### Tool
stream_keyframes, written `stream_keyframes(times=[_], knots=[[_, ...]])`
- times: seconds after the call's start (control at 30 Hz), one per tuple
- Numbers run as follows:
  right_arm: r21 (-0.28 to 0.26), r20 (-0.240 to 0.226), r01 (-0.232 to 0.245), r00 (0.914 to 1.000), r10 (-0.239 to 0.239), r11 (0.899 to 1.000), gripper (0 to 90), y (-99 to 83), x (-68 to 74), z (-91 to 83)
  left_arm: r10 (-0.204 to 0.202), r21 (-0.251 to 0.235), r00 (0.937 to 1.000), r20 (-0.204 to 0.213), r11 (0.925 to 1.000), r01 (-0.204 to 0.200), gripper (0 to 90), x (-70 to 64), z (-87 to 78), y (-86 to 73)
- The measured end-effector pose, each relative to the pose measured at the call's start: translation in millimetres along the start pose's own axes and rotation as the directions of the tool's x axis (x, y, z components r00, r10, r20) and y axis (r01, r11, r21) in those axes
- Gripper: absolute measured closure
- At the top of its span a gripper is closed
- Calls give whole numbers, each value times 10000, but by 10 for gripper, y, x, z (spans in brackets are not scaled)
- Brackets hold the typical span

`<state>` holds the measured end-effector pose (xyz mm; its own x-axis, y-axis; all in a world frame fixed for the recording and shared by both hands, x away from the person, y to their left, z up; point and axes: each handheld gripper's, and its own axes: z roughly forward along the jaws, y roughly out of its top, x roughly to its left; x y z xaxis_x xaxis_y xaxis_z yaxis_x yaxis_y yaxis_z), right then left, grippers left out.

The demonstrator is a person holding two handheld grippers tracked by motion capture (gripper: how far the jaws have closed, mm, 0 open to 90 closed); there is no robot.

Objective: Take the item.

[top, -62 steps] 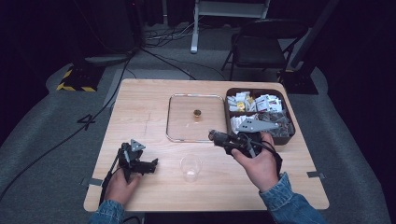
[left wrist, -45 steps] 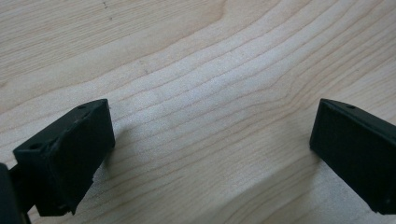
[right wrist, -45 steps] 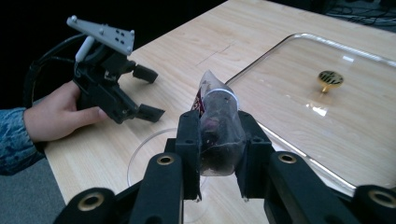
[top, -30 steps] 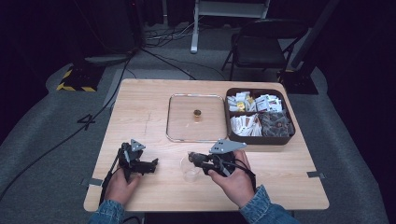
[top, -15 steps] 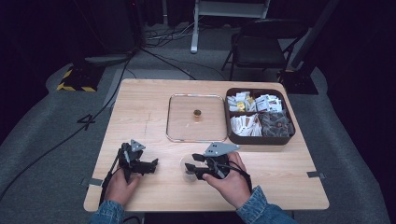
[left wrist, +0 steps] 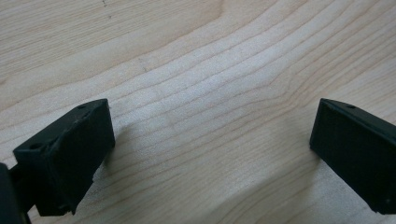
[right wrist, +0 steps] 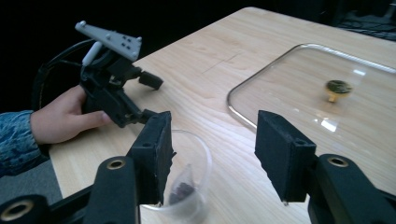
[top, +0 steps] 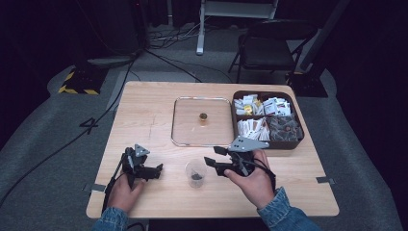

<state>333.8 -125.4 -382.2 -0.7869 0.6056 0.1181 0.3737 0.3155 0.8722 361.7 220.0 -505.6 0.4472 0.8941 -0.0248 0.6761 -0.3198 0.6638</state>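
A clear plastic cup stands on the wooden table near its front edge, with a small dark piece at its bottom. My right gripper is open just to the right of it, jaws pointing left. In the right gripper view the cup sits low between the jaws of the right gripper, partly behind the left one. My left gripper rests on the table to the left of the cup. Its jaws stand wide apart over bare wood in the left gripper view.
A glass lid with a brass knob lies flat at the table's middle. To its right stands a dark box with compartments of several packets. The lid lies beyond the right jaw.
My right gripper has come from the box down and left to the cup. The cup, empty-looking earlier, now holds a dark piece. The left gripper has stayed put.
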Motion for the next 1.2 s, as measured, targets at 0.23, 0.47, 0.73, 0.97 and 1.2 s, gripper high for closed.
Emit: stream_keyframes(times=[0.23,0.47,0.73,0.97,1.2], knots=[[-231,445,-293,9986,303,9993,461,-25,-175,-258,-10,-2,10000,13,10000,10,2,1,7,7],[-197,761,-371,9964,385,9991,424,-58,-333,-472,35,-12,10000,-12,10000,-35,2,4,7,9],[19,1104,-730,9913,723,9973,420,-188,-549,-642,-13,-3,10000,11,10000,13,2,1,7,8],[92,1436,-967,9851,944,9953,411,-287,-723,-749,-14,-4,10000,13,10000,14,2,1,7,6],[397,1724,-930,9814,848,9949,395,-438,-877,-797,27,33,10000,18,10000,-27,2,3,2,5]])
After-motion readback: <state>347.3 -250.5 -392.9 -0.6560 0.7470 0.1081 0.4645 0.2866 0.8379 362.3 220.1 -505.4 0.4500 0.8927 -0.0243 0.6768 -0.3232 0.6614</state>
